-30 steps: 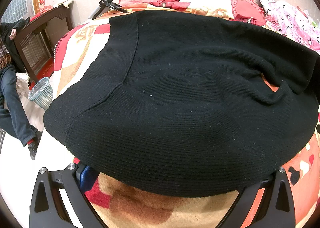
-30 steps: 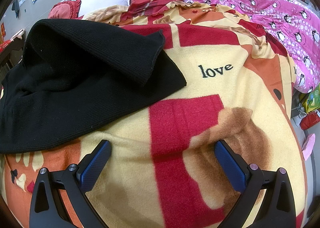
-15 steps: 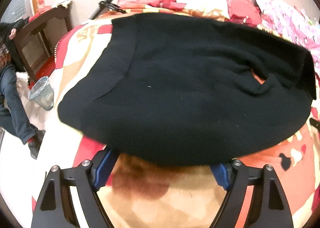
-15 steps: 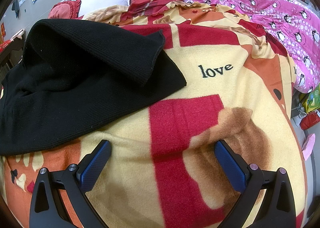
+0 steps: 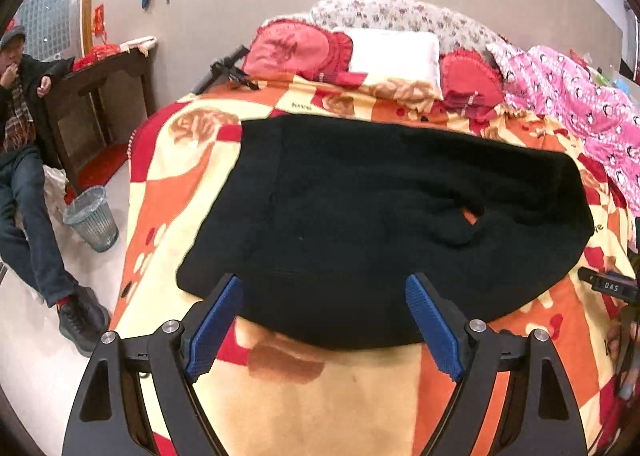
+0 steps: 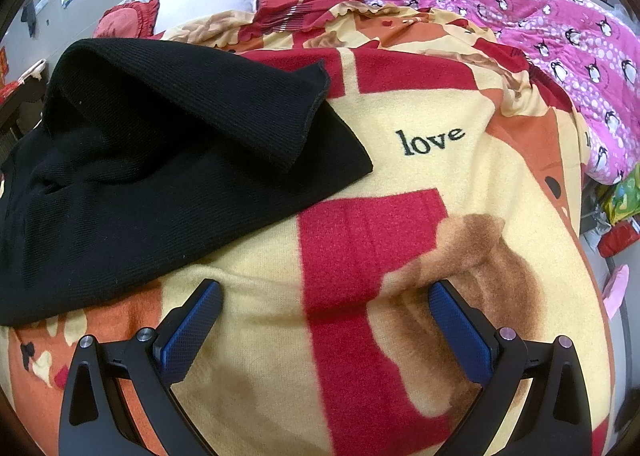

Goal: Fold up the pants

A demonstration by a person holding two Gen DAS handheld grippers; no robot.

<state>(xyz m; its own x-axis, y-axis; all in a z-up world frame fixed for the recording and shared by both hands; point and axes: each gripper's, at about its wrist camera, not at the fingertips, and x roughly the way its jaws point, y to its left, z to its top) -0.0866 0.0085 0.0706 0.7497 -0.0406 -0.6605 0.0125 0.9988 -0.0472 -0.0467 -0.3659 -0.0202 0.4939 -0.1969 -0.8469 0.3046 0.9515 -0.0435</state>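
"love" is printed in black on the cream, red and orange fleece blanket (image 6: 434, 140). "DAS" is read on a small black device (image 5: 610, 286) at the left view's right edge.

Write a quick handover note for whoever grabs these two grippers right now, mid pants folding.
Left gripper: jaws open, empty, just short of the near edge of the black pants.
Right gripper: jaws open, empty, over bare blanket, to the right of the pants.
Pants: lying across the blanket on the bed, one end already flapped back over itself, loosely, with a wrinkle and a small gap showing blanket.
Done: looks like a first rough fold.
Left: smooth it out, then probably fold again into a compact stack.
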